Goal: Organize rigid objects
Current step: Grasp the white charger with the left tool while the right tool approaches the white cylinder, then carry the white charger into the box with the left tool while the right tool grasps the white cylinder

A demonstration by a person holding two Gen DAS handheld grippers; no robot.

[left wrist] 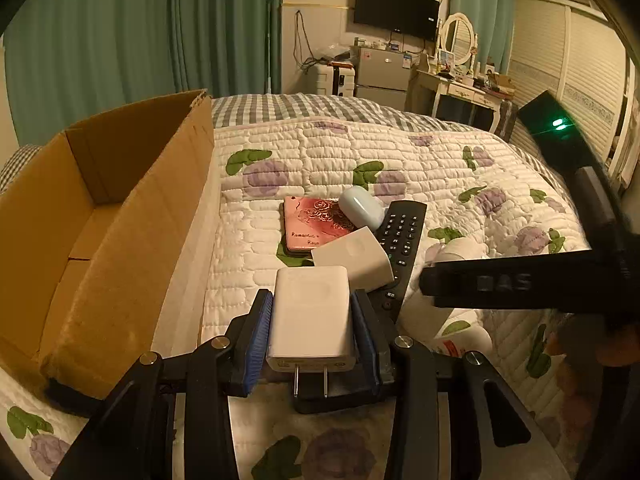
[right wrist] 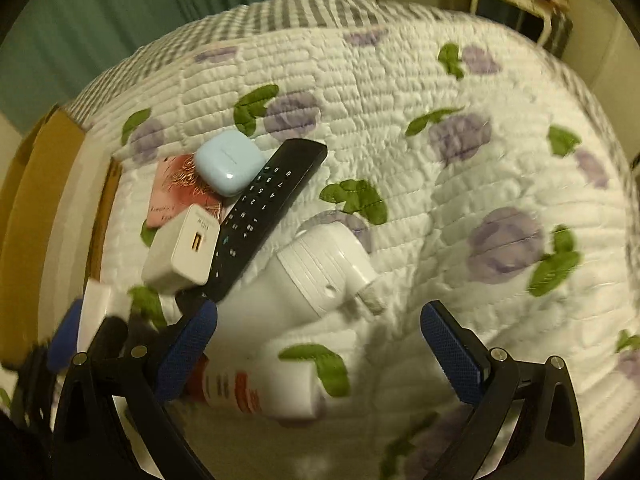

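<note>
My left gripper (left wrist: 312,316) is shut on a white plug charger (left wrist: 310,316), held just above the quilt, prongs toward the camera. Beyond it lie a second white charger (left wrist: 354,258), a black remote (left wrist: 400,246), a pale blue earbud case (left wrist: 362,206) and a pink card (left wrist: 314,226). My right gripper (right wrist: 320,344) is open, low over a white tube bottle (right wrist: 296,304) that lies between its fingers without touching them. The right wrist view also shows the second charger (right wrist: 180,252), the remote (right wrist: 264,216), the earbud case (right wrist: 230,162) and the pink card (right wrist: 176,192).
An open, empty cardboard box (left wrist: 100,216) stands on the bed to the left of the pile. The flowered quilt (left wrist: 360,148) stretches beyond. A dresser, small fridge and wall TV stand far behind.
</note>
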